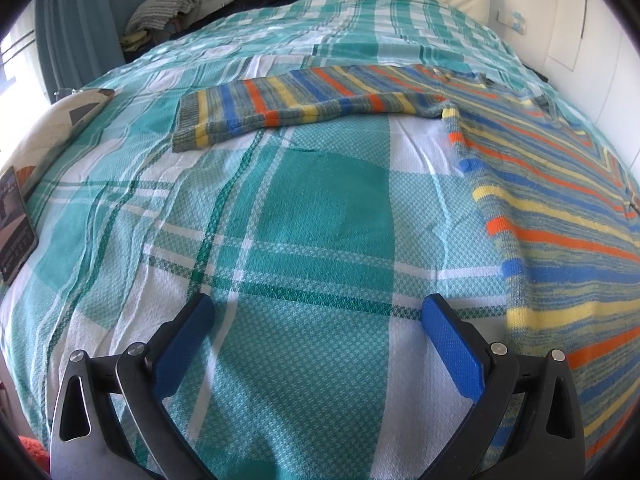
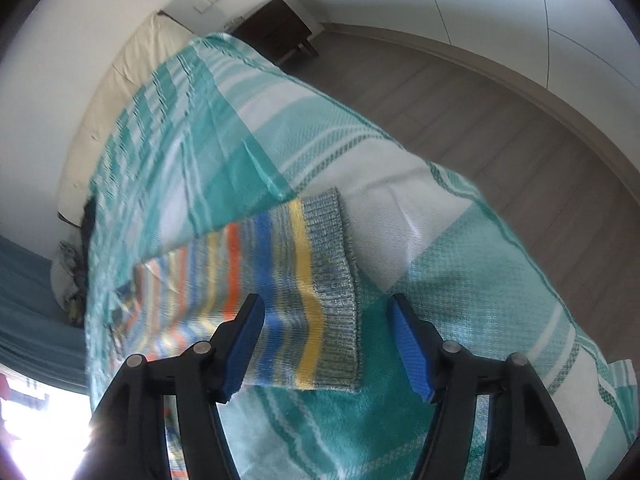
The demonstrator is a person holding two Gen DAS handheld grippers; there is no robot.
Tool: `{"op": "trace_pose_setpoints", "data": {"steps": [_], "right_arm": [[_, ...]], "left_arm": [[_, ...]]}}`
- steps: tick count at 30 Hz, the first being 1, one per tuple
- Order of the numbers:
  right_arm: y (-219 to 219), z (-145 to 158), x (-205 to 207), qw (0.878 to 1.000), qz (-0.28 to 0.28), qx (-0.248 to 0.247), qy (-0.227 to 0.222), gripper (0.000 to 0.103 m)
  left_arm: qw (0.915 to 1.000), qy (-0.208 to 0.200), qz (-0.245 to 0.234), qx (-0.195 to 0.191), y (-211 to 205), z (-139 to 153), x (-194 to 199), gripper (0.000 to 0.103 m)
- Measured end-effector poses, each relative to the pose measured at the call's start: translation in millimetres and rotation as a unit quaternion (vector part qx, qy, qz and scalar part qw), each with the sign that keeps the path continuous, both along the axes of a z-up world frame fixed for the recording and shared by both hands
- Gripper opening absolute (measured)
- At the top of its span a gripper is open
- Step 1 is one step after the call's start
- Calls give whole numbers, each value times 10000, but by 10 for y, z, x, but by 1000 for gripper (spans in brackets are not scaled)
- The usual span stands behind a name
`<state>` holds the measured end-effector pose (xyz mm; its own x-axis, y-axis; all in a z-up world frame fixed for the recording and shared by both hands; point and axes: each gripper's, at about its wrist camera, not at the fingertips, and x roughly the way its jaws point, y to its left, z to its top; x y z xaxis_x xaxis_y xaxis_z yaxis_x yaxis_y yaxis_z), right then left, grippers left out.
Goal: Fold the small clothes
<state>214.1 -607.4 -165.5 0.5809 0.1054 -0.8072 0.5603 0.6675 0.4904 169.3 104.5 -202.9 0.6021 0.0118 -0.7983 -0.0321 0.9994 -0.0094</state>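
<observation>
Right wrist: hand-held gripper (image 2: pixel 326 344) (agape) over sweater cuff (image 2: pixel 334 292).

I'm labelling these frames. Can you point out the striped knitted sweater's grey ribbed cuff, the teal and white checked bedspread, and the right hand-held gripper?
Striped knitted sweater's grey ribbed cuff (image 2: pixel 334 280): right wrist view, mid-ribbing.
Teal and white checked bedspread (image 1: pixel 320 208): left wrist view, bare teal square.
Right hand-held gripper (image 2: pixel 326 344): right wrist view, between its fingertips.
</observation>
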Motion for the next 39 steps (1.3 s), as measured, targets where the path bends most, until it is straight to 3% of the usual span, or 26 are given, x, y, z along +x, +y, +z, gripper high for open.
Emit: {"op": "trace_pose_setpoints", "data": {"steps": [2,4,8,12,15,19,23,24,25,26,27,30,34,37,39], "right_arm": [[76,-18,110,9991,166,-304,254,59],[203,21,249,9923,507,-956,607,6],[367,289,274,9884,513,-1352,468,5],[785,925,347,9801,781,-1812,-221,5],[1253,1314,597,9717,1420,-1716,-792,5],[2016,1533,970,9564,2291,-1383,-1171,5],[2719,1422,1304,9408,2927,-1014,-1377,8],[2845,1341,1378,9373,3073,-864,-1398,18],[2939,1239,1423,9356,3221,-600,-1319,45],[2979,1163,1457,9367,3233,-448,-1263,57],[2976,1120,1459,9387,3166,-387,-1312,63],[2794,1076,1397,9466,2913,-154,-1372,63],[2547,892,1391,9560,2721,35,-1095,63],[2347,418,1336,9647,2578,384,-375,63],[2238,81,1238,9697,2431,-20,255,59]], "left_arm": [[10000,1,-1,4,0,-1,0,103],[10000,1,-2,4,1,-2,0,103],[10000,8,-2,-3,3,-3,7,103],[10000,21,9,5,5,-6,19,103],[10000,30,26,-6,6,-3,24,103],[10000,25,24,2,8,-5,28,103],[10000,18,28,3,9,-4,38,103],[10000,19,30,3,6,-4,37,103],[10000,19,29,3,9,-4,39,103],[10000,22,32,3,6,-4,38,103],[10000,26,33,3,8,-4,40,103],[10000,45,25,6,16,-5,53,103],[10000,39,20,28,-5,-5,53,103],[10000,23,27,39,-8,-3,56,103],[10000,-3,30,60,-12,-4,54,103]]}}
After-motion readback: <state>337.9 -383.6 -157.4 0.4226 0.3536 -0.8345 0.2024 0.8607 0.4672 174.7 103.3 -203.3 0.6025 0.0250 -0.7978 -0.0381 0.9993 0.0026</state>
